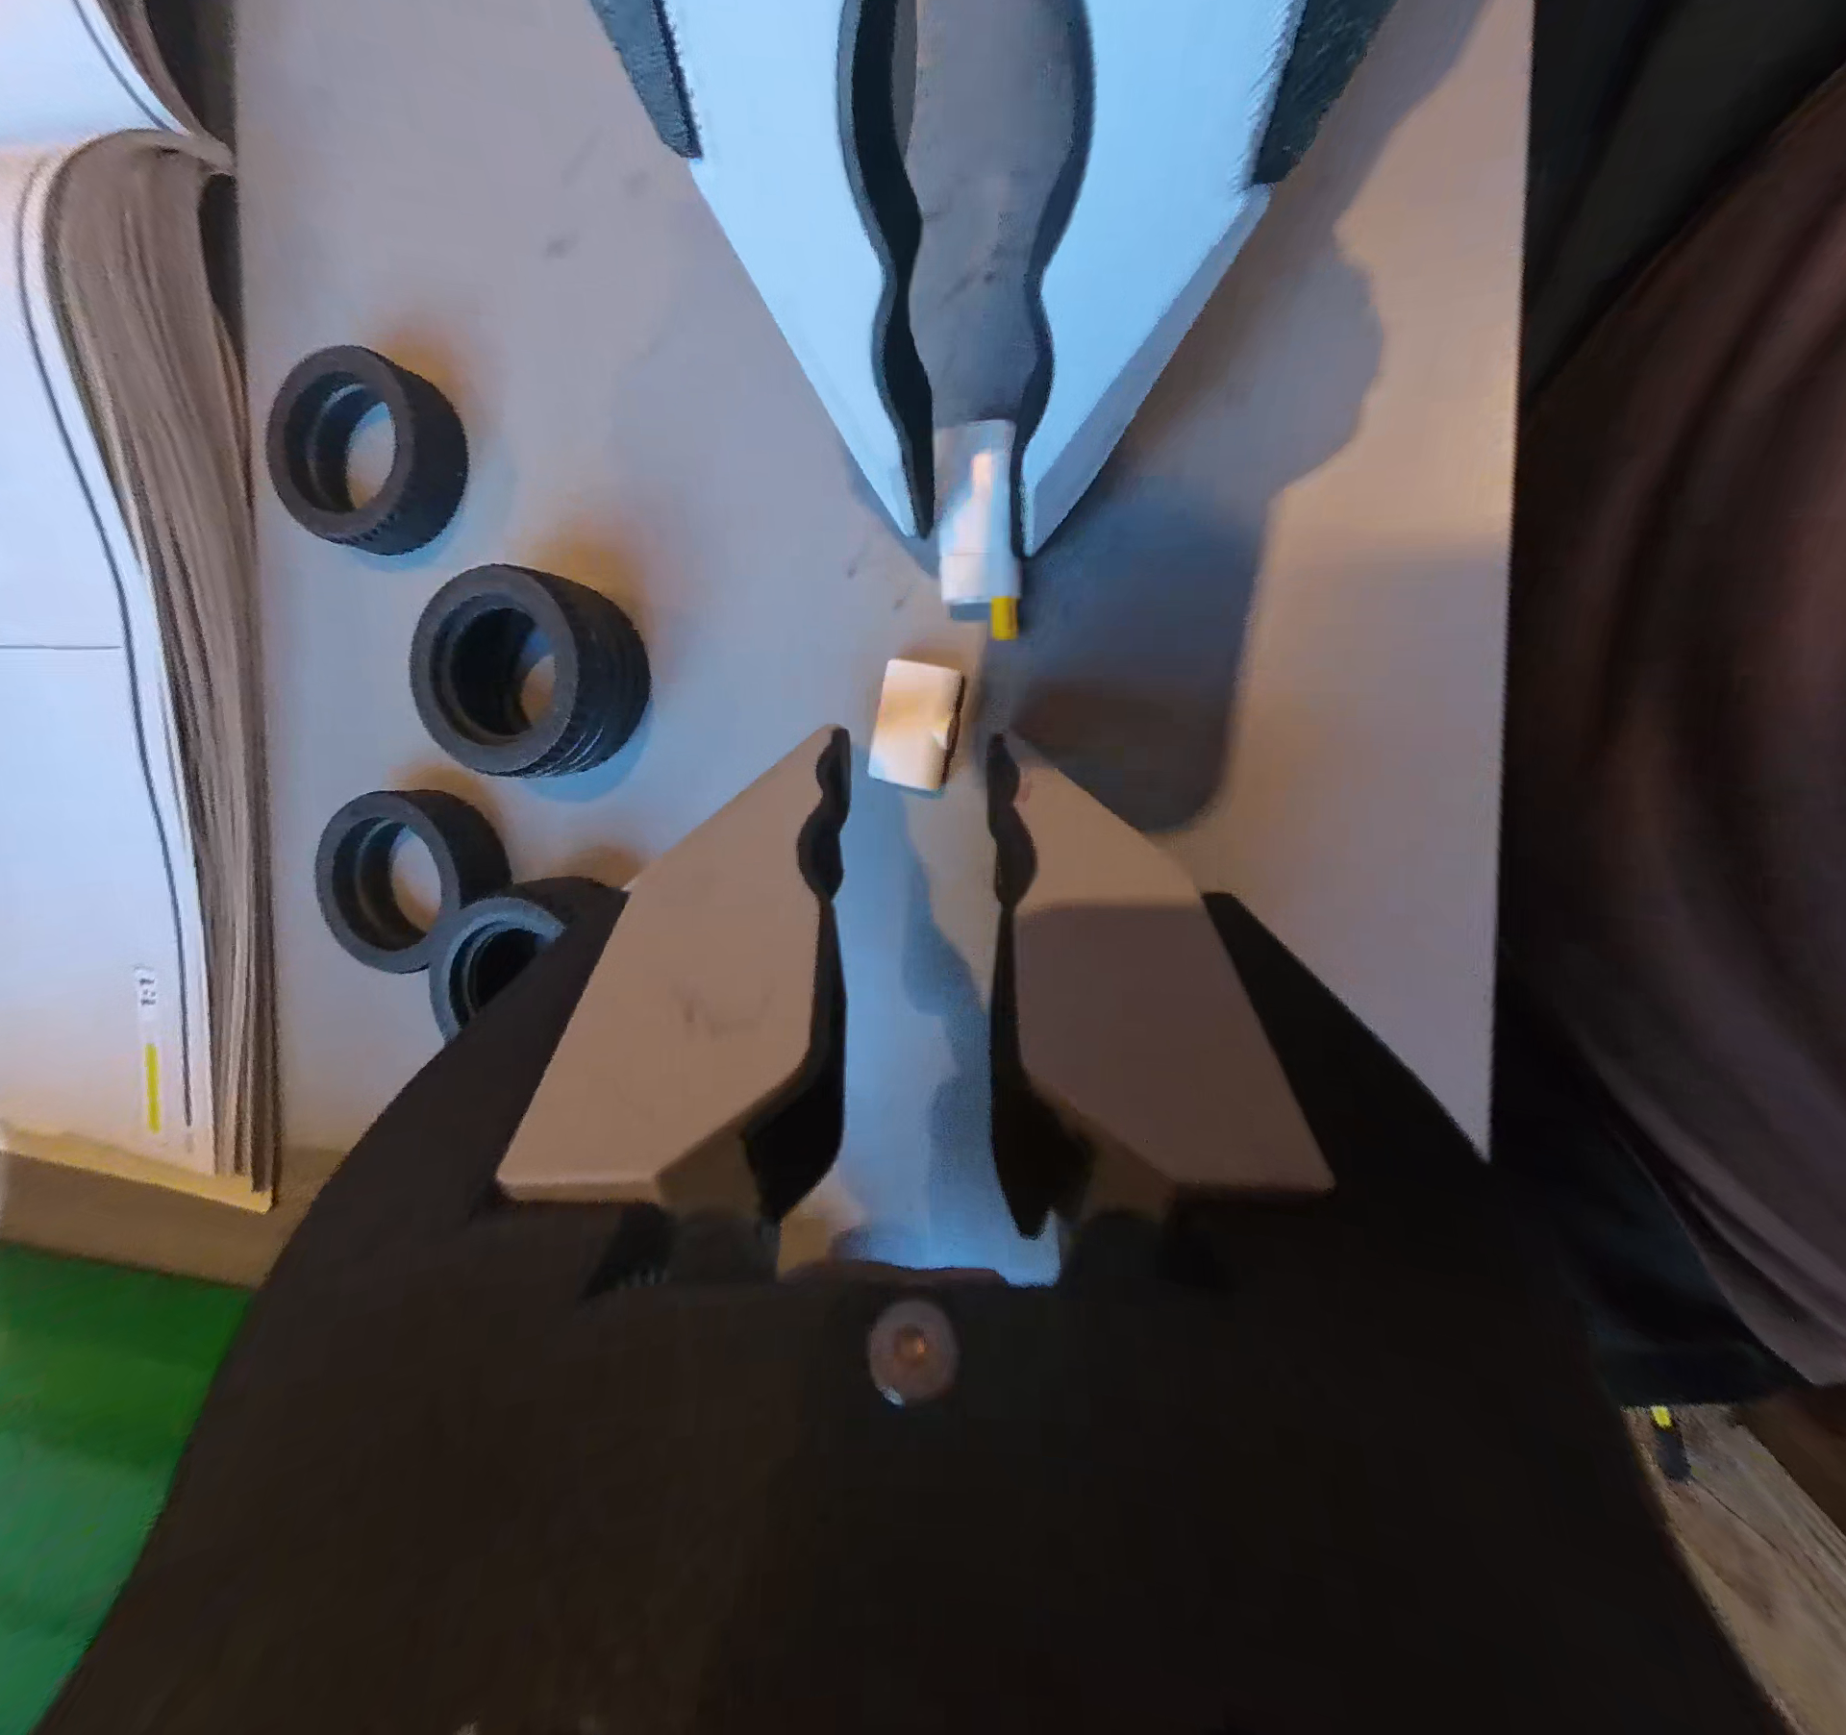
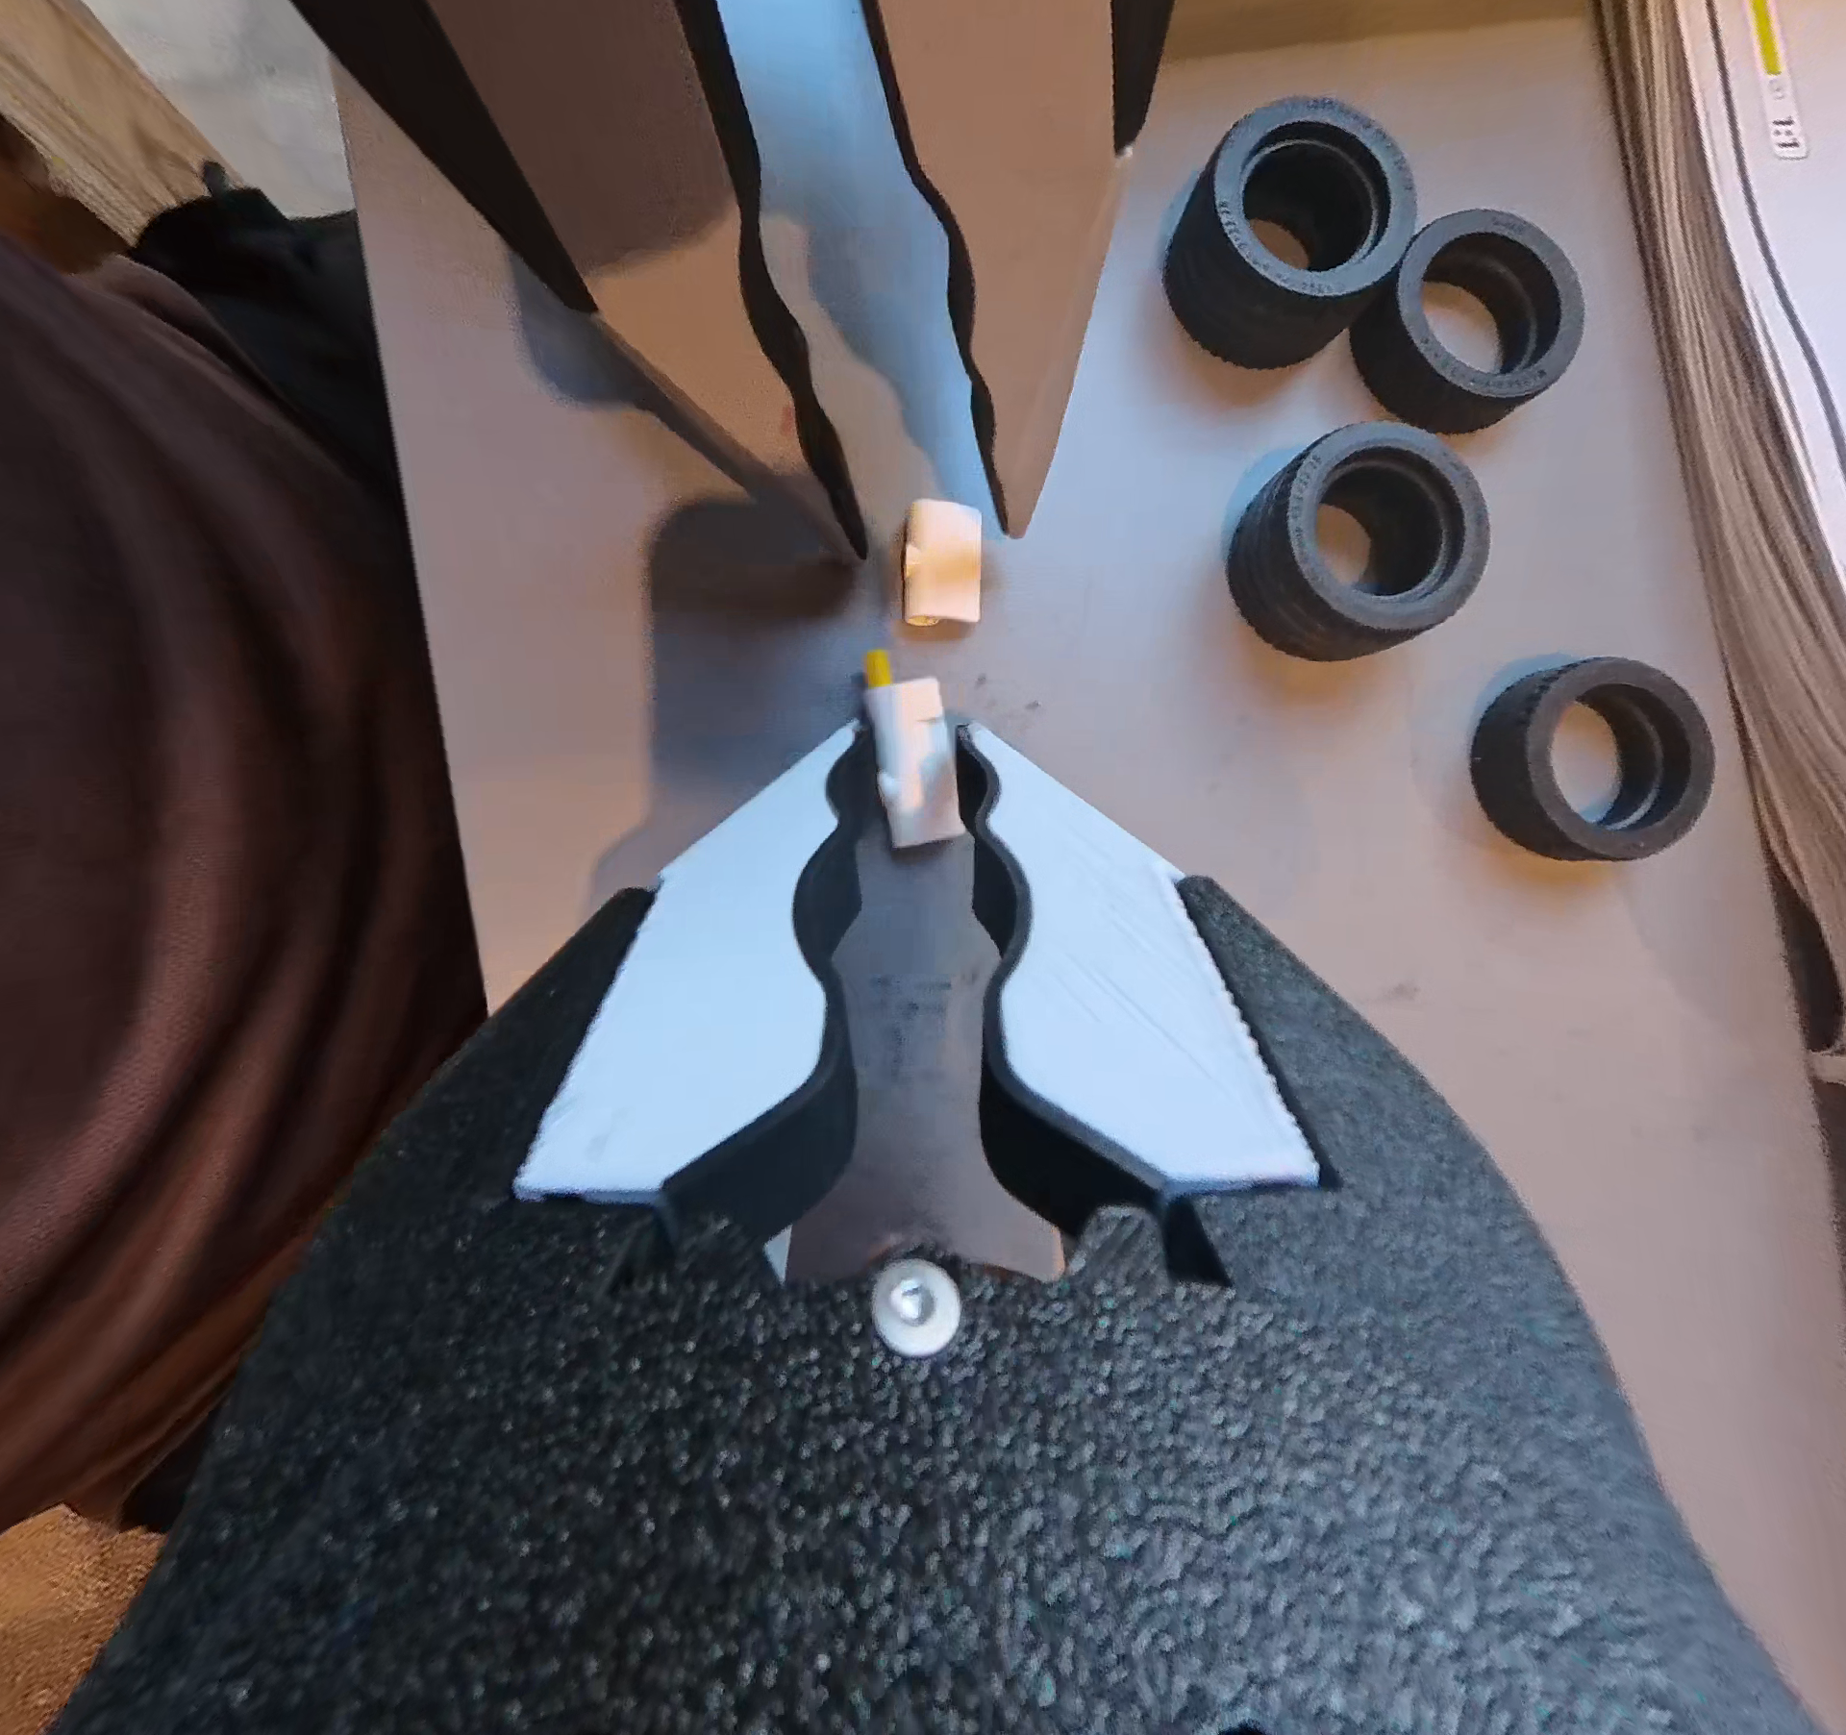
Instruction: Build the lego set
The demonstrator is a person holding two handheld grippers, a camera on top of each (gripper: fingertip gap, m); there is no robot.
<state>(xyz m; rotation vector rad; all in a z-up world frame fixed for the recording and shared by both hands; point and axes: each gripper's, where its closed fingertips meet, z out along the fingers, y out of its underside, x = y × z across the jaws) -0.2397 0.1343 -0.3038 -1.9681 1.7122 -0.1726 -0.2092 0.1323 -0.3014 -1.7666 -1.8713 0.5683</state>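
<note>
White connector piece with a yellow pin (image 2: 907,756) pinched between the tips of the right gripper (image 2: 909,738), pin end pointing forward. Lying flat on the grey board (image 2: 1249,938), just ahead of that pin: a second white connector piece (image 2: 941,575), loose, with its open hole turned toward the pin. Left gripper (image 1: 919,748) with fingers parted, tips set on both sides of this loose piece but not seen touching it, so gripping nothing. Right fingers (image 2: 759,988) clenched on their piece.

Step in hand, as judged: joining the two small white pieces, pin into hole. Not yet joined; a small gap visible between pin tip and hole in both views.

Four black rubber tyres (image 2: 1359,554) standing aside on the board, well apart from the work, untouched. Instruction booklet (image 2: 1758,309) at the board edge beyond the tyres.

Next move calls for: closing the left fingers (image 1: 719,988) on the loose piece to stop it from sliding, then bringing pin and hole onto one line and pushing straight. Pin slightly off to one side of the hole now, so small sideways correction needed first. Risk: light piece skidding away on the smooth board if pushed before being held.
</note>
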